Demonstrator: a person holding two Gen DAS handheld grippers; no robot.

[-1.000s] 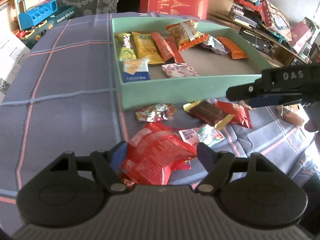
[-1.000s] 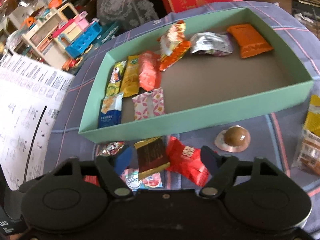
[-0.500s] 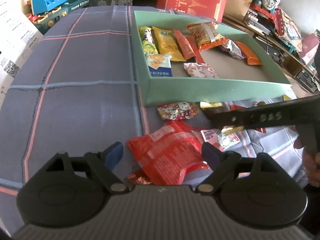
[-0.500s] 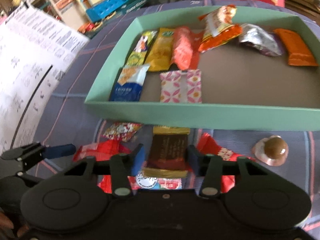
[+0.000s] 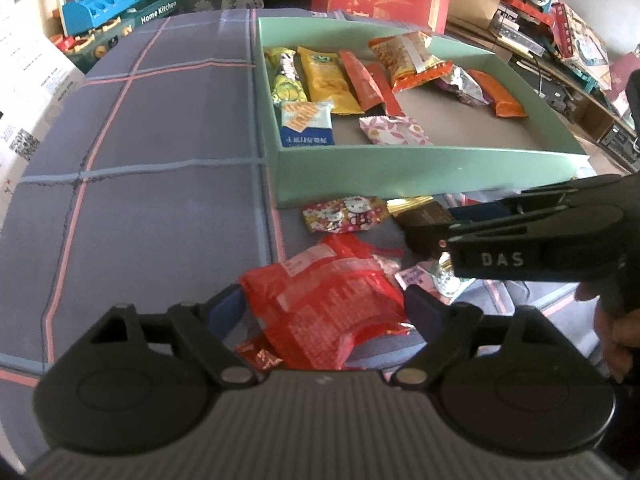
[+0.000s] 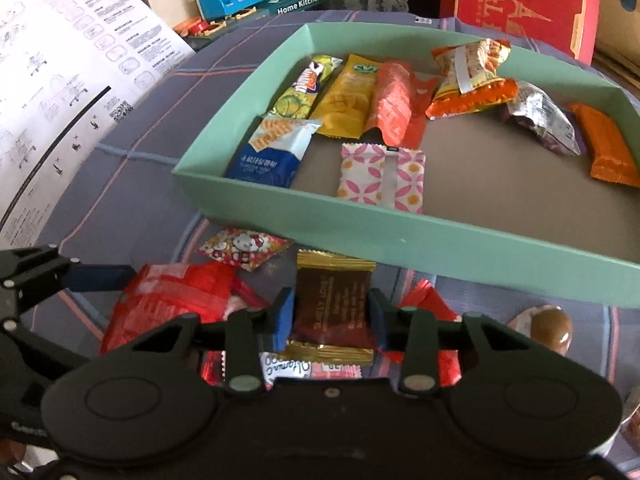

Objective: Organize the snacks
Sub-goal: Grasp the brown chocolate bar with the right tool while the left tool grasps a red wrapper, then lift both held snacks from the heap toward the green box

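Note:
A shallow green box [image 5: 400, 176] [image 6: 400, 236] holds several snack packets. In front of it more lie loose on the checked cloth. My right gripper [image 6: 330, 320] is closing, its blue pads pressed on both sides of a brown and gold packet [image 6: 330, 300] [image 5: 420, 216]. In the left wrist view that gripper comes in from the right. My left gripper [image 5: 324, 304] is closing too. A crumpled red packet [image 5: 328, 300] [image 6: 168, 300] lies between its wide jaws, and the pads stand just clear of it.
A Hello Kitty packet [image 5: 344, 214] [image 6: 244, 248], a white and green packet [image 5: 436, 280] and a brown chocolate ball [image 6: 550, 326] lie near the box's front wall. A printed sheet [image 6: 60, 60], a toy kitchen set [image 5: 108, 12] and a red carton [image 6: 520, 0] ring the table.
My right gripper has moved in over the brown and gold packet, rolled level and closed its jaws onto it. The left gripper has stayed over the red packet.

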